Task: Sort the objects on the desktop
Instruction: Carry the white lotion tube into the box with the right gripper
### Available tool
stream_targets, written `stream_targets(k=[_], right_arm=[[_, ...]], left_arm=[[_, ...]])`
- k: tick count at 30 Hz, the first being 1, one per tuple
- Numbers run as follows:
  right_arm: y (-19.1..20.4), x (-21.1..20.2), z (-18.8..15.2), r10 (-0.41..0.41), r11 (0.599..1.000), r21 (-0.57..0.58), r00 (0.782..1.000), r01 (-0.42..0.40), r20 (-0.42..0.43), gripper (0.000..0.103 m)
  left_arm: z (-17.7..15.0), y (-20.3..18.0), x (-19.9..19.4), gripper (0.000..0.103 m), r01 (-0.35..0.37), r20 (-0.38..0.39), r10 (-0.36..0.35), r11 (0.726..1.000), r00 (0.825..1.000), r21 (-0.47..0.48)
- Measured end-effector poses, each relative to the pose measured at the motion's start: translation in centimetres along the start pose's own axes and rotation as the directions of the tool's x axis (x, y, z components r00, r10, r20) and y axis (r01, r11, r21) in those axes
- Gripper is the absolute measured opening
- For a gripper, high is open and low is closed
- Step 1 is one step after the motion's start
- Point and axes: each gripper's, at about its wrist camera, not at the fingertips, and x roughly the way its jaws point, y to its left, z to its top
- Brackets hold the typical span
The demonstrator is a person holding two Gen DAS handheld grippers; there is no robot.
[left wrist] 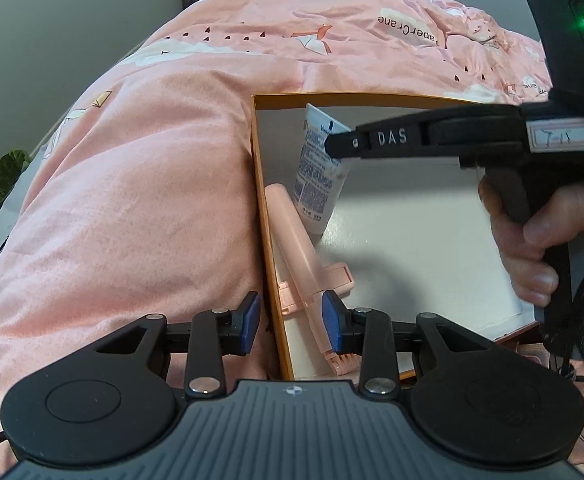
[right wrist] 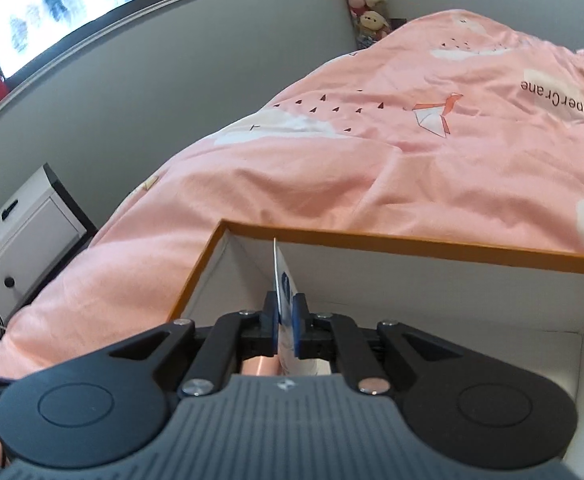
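Your right gripper [right wrist: 285,322] pinches the flat crimped end of the white tube [left wrist: 319,172], holding it upright inside the box [left wrist: 259,200], near its far left corner. Your left gripper [left wrist: 290,322] is spread part-way, straddling the box's left wall with nothing pinched. A pink comb [left wrist: 298,264] lies on the box floor along that wall, just below the tube. The box sits on the pink quilt [left wrist: 131,200].
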Motion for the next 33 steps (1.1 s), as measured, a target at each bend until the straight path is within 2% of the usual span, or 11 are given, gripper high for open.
stream_targets(k=[2,5,9,11,19,22,25,28,30,33], right_arm=[[-0.1,0.0,0.0,0.022,1.000,0.016,1.000,-0.022,-0.018,0.014],[-0.7,0.0,-0.2,0.077,0.996,0.061,0.995,-0.073,-0.065,0.018],[-0.5,-0.4,-0.6,0.073,0.997,0.034,0.994,-0.070,-0.086,0.024],[-0.7,-0.8,-0.8,0.093,0.995,0.043,0.990,-0.089,-0.104,0.031],[-0.8,-2.1,-1.2,0.099,0.995,0.017,0.986,-0.097,-0.137,0.032],[-0.7,-2.2,-1.6,0.091,0.995,-0.017,0.984,-0.095,-0.156,0.041],[-0.5,-1.3,-2.4,0.051,0.994,-0.083,0.975,-0.070,-0.216,0.040],[-0.7,0.5,-2.9,0.029,0.989,-0.133,0.956,-0.071,-0.293,0.039],[-1.2,1.8,-2.8,0.031,0.990,-0.122,0.943,-0.075,-0.331,0.039],[-1.9,3.7,-2.4,0.056,0.995,-0.053,0.926,-0.081,-0.373,0.033]], left_arm=[[0.1,0.0,0.1,0.039,0.003,-0.001,-0.003,1.000,1.000,0.001],[0.0,-0.1,0.2,0.039,0.009,-0.002,-0.009,1.000,1.000,0.002],[-0.2,-0.1,0.2,0.039,0.011,-0.003,-0.011,1.000,1.000,0.003],[-0.3,0.0,0.2,0.039,0.009,-0.003,-0.009,1.000,1.000,-0.002],[-0.4,0.0,-0.1,0.039,0.014,0.007,-0.014,1.000,1.000,-0.006],[-0.5,0.1,-0.2,0.039,0.013,0.007,-0.013,1.000,1.000,-0.006],[-0.5,0.1,-0.2,0.039,0.008,0.005,-0.008,1.000,1.000,-0.010],[-0.5,0.1,-0.1,0.039,0.007,0.003,-0.007,1.000,1.000,-0.011],[-0.5,0.0,0.0,0.039,0.006,0.001,-0.006,1.000,1.000,-0.011],[-0.6,0.1,0.1,0.039,0.006,-0.002,-0.006,1.000,1.000,-0.012]])
